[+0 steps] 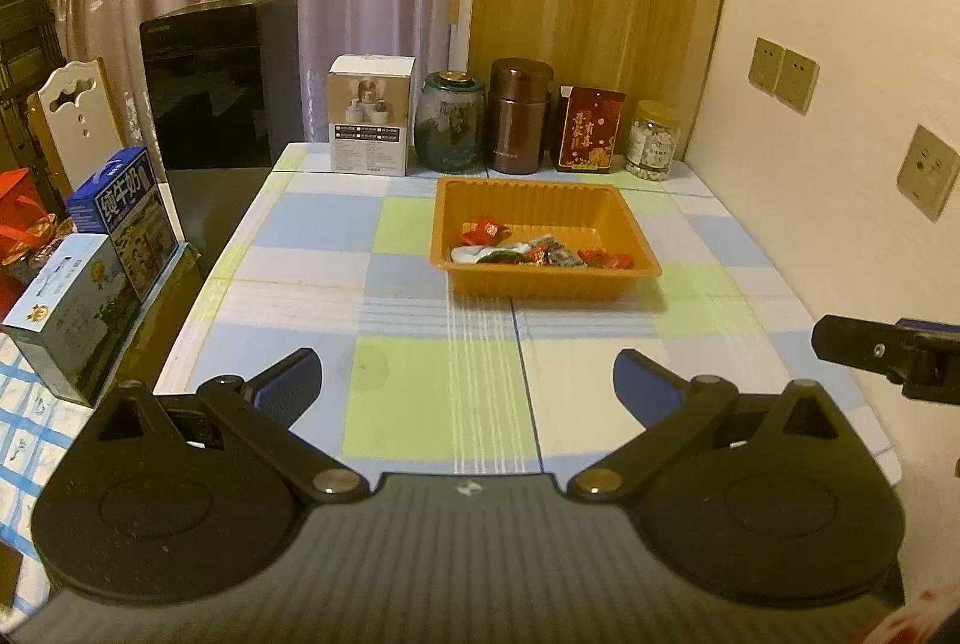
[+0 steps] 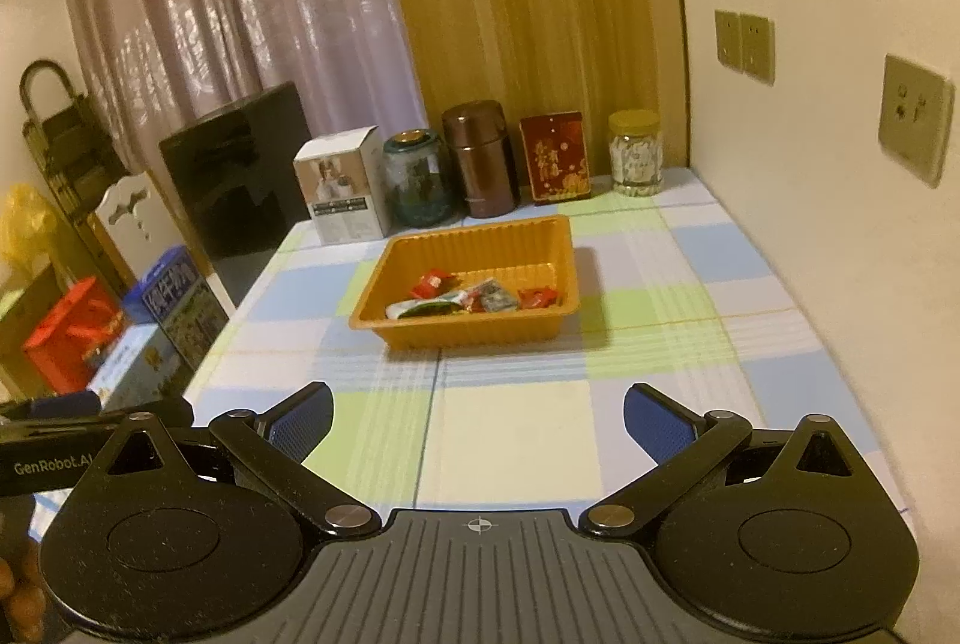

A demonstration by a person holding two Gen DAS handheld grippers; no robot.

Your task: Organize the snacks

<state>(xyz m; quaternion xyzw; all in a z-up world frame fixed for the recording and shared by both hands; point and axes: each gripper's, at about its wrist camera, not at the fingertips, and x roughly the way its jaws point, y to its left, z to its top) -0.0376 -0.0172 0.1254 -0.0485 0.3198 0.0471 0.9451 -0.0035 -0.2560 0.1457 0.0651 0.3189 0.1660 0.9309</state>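
An orange plastic tray (image 1: 528, 200) (image 2: 480, 239) sits on the checked tablecloth beyond both grippers. Several wrapped snacks (image 1: 540, 251) (image 2: 474, 296) lie in its near half: red wrappers, a white and green packet, a dark one. My left gripper (image 1: 468, 380) is open and empty, held over the table's near part. My right gripper (image 2: 478, 419) is open and empty too, to the right of the left one; part of it shows in the left wrist view (image 1: 888, 353).
Along the table's back edge stand a white box (image 1: 372, 116), a glass jar (image 1: 450, 122), a brown flask (image 1: 519, 116), a red tin (image 1: 591, 131) and a jar of sweets (image 1: 654, 140). Milk cartons (image 1: 120, 218) stand left. A wall with sockets (image 1: 927, 170) runs right.
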